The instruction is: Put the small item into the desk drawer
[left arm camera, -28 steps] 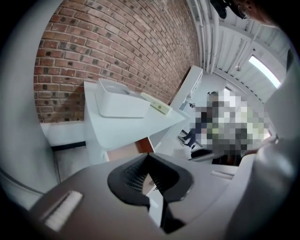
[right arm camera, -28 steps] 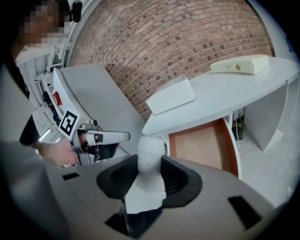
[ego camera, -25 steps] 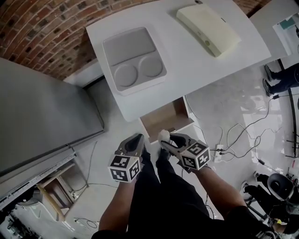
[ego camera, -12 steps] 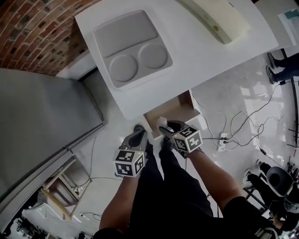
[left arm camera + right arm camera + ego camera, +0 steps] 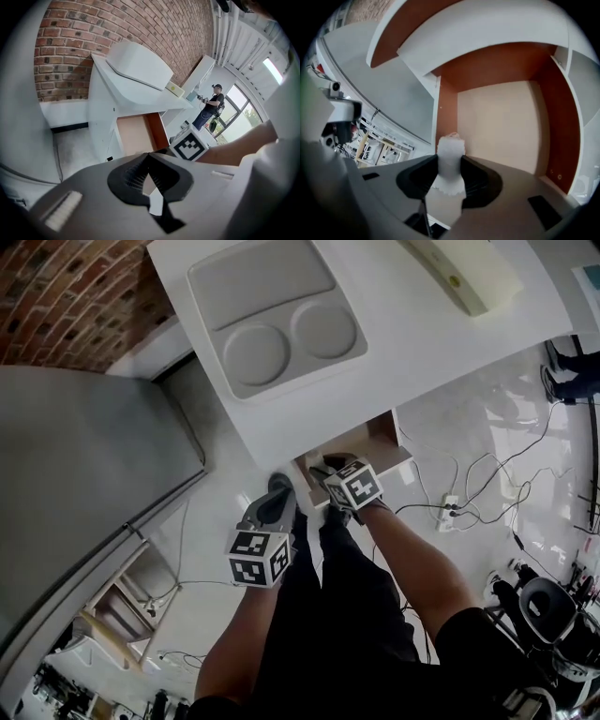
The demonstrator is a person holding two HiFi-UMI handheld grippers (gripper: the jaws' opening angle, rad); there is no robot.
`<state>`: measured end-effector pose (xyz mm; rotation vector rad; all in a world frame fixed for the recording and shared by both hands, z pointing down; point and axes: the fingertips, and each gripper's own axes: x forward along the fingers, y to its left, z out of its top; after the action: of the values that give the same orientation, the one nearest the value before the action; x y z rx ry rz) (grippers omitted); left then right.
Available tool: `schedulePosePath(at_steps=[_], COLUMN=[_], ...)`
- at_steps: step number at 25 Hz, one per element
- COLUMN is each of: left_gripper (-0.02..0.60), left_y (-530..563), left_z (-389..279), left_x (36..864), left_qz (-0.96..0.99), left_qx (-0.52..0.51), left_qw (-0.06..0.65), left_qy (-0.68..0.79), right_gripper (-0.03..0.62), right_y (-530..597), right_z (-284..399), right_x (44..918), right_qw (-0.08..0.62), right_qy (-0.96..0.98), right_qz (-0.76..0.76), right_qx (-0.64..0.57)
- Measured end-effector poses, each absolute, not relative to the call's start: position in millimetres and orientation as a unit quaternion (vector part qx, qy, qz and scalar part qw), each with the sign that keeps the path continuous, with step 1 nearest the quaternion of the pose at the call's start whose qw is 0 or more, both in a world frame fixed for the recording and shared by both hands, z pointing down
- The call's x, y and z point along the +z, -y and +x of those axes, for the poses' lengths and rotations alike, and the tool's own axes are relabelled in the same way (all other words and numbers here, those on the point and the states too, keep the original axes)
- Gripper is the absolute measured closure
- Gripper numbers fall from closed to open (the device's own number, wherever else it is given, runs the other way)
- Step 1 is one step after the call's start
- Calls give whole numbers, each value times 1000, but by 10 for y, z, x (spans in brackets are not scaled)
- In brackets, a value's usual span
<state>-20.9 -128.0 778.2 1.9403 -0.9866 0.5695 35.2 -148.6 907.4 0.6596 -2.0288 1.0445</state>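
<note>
The small item, pinched in the right gripper at the frame's bottom middle, could fall on the floor if let go short of the drawer.

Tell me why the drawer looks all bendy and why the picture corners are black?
Right gripper view: the wide-angle lens curves the drawer edges and leaves black corners; the small white item in the right tool looks soft, being so close. Left gripper view: the same bending bows the brick wall, and the window glares. Head view: evenly lit, only mildly curved.
</note>
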Motion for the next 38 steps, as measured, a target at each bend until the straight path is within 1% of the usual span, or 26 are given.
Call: schedulePosePath(at_steps=[5, 11, 13, 15, 22, 26, 29, 33, 38], left_gripper=[569, 569, 569, 569, 569, 569, 569, 569, 569], left_y=[1186, 1061, 1045, 1049, 1207, 1454, 1584, 1711, 1850], left_z=[-382, -656, -725, -765, -764, -739, -830, -977, -1189], left_x=[7726, 7694, 7675, 7628, 7222, 6901, 6662, 6376, 6248], left_qz=[780, 770, 767, 767, 784, 801, 811, 825, 828], left_qx=[236, 237, 234, 227, 194, 169, 162, 158, 156], left_qw=[426, 431, 434, 437, 434, 422, 409, 388, 383], left_qy=[394, 406, 410, 411, 399, 390, 386, 380, 378], right_gripper=[437, 435, 399, 387, 385, 385, 385, 387, 388], right_y=[1388, 1425, 1395, 1368, 1255, 1267, 1210, 1176, 1323], right_z=[266, 312, 313, 340, 553, 779, 793, 715, 616], right_x=[9393, 9579, 9589, 9552, 9031, 8650, 8388, 8047, 7673], right_qw=[422, 443, 453, 460, 438, 435, 436, 449, 470], right_qy=[782, 760, 753, 746, 726, 707, 705, 719, 743], right_qz=[221, 215, 207, 210, 267, 303, 302, 275, 264], right_qx=[402, 425, 431, 434, 457, 468, 472, 453, 398])
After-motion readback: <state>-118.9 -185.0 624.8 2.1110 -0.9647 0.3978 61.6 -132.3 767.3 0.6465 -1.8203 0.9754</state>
